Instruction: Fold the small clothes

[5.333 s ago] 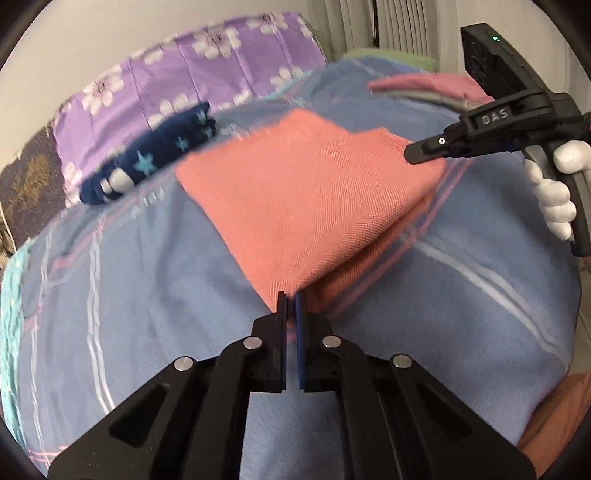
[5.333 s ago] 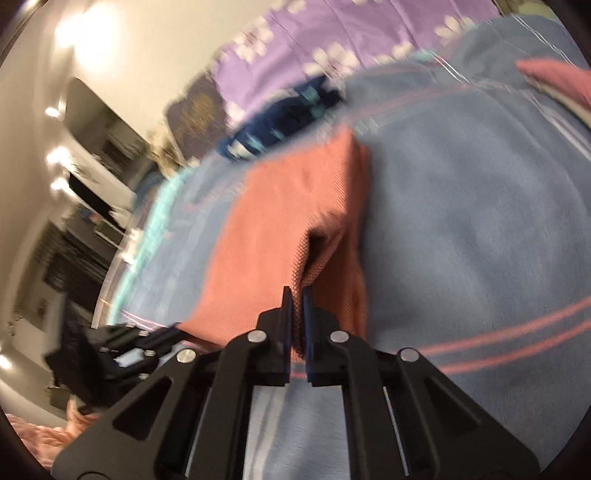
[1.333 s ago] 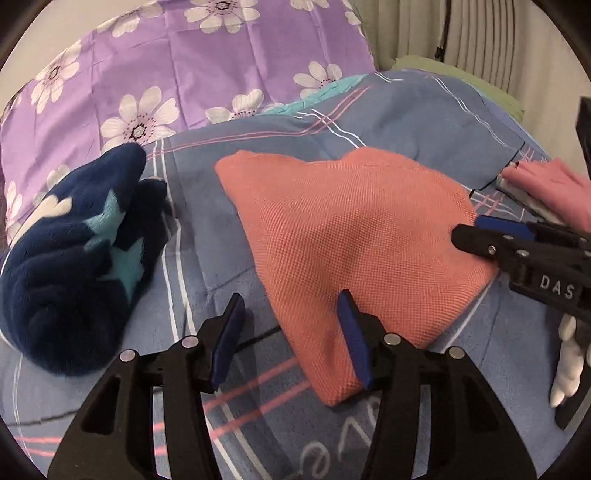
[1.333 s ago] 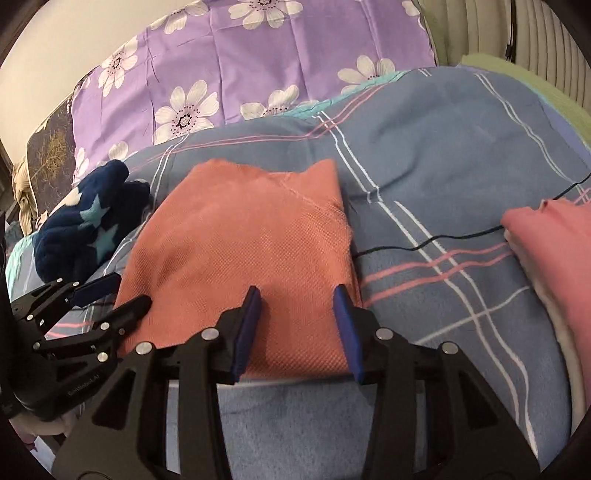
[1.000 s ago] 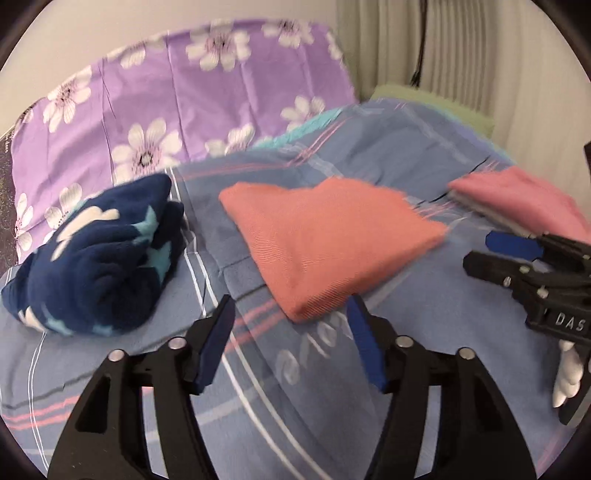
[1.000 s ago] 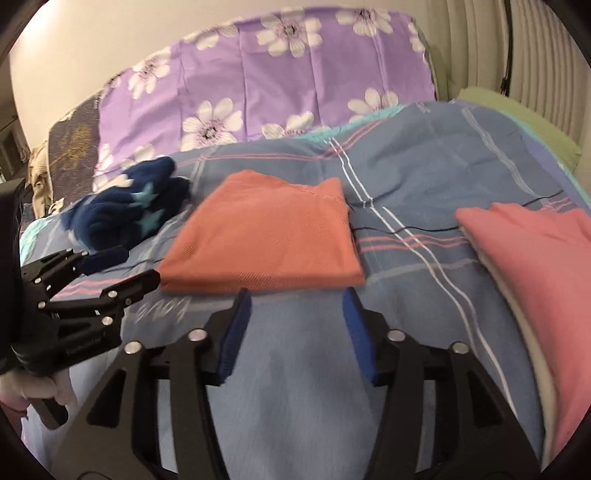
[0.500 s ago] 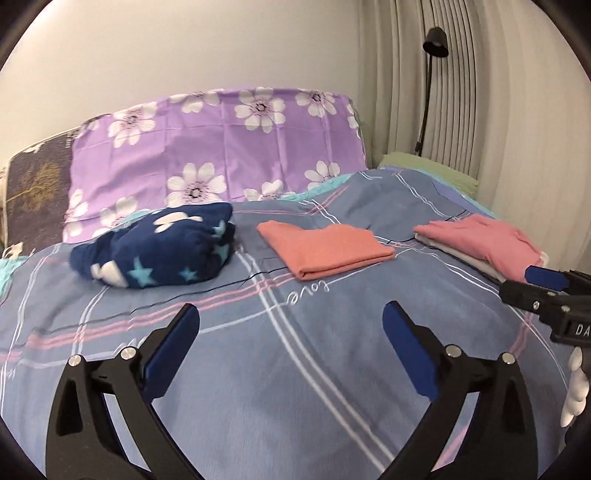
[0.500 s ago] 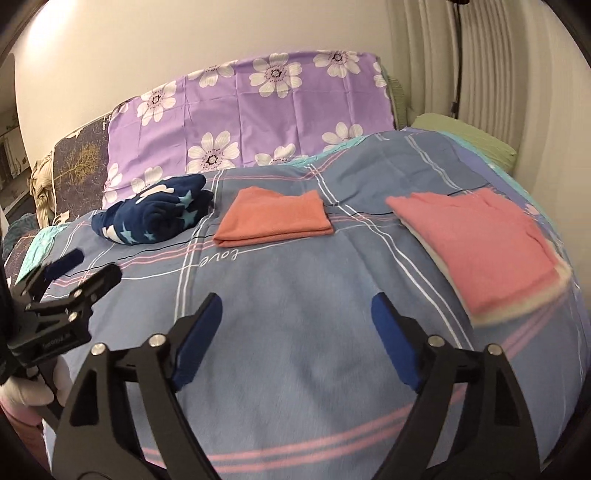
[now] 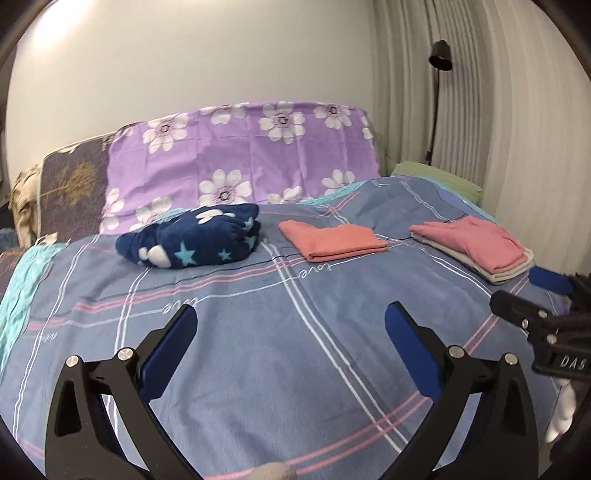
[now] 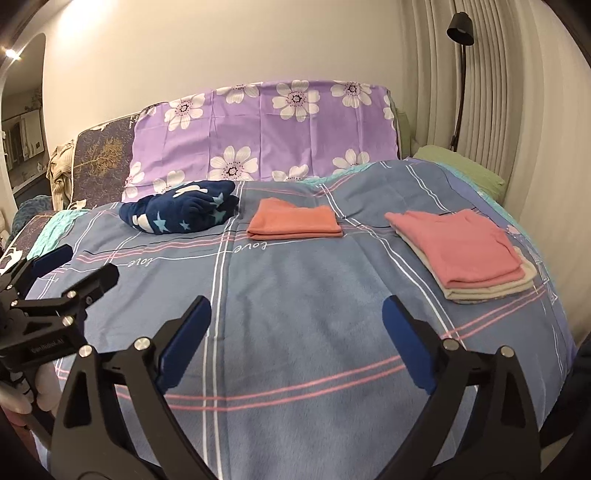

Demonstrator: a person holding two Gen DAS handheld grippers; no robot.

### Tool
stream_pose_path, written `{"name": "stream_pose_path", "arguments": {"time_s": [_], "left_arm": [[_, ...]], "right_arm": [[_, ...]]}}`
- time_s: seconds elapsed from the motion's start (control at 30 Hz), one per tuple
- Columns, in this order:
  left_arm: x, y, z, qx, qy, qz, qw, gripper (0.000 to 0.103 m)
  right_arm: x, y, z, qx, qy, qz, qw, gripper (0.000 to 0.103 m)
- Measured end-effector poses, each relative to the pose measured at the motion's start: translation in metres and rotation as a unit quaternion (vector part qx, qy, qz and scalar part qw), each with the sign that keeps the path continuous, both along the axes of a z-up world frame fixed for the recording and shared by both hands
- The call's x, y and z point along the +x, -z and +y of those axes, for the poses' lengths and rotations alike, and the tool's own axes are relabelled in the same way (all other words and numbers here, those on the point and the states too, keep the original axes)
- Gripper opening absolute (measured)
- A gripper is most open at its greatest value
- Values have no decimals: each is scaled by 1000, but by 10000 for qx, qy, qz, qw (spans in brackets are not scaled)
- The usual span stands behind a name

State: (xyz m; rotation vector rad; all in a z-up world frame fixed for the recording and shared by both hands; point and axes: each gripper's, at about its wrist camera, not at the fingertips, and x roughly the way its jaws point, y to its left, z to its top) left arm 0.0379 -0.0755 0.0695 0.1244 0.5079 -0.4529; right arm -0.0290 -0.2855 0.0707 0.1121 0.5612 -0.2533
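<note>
A folded salmon-orange cloth (image 9: 334, 240) (image 10: 295, 223) lies flat on the blue plaid bedspread (image 9: 258, 354) (image 10: 295, 295), far from both grippers. My left gripper (image 9: 291, 325) is wide open and empty, held above the near part of the bed. My right gripper (image 10: 295, 315) is wide open and empty too. The right gripper also shows at the right edge of the left wrist view (image 9: 524, 301). The left gripper shows at the left edge of the right wrist view (image 10: 77, 269).
A stack of folded clothes with a pink one on top (image 9: 476, 247) (image 10: 461, 251) lies at the right. A dark blue star-patterned bundle (image 9: 192, 240) (image 10: 181, 210) lies at the left. A purple flowered pillow (image 9: 240, 162) and a black lamp (image 10: 460, 26) stand behind.
Both grippers let go of the orange cloth, opened wide and pulled back and up from it. The cloth now lies folded, far ahead.
</note>
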Motion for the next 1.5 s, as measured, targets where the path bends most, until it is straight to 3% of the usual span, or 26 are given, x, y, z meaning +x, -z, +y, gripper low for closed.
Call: {"name": "stream_pose_path", "arguments": {"time_s": [0.43, 1.5], "left_arm": [[-39, 6, -15, 131, 397, 18, 9991, 102], [-33, 16, -24, 166, 319, 185, 9992, 102]], "right_arm": [[-35, 7, 6, -100, 172, -289, 9994, 101], [-21, 20, -7, 46, 294, -101, 9995, 101]]}}
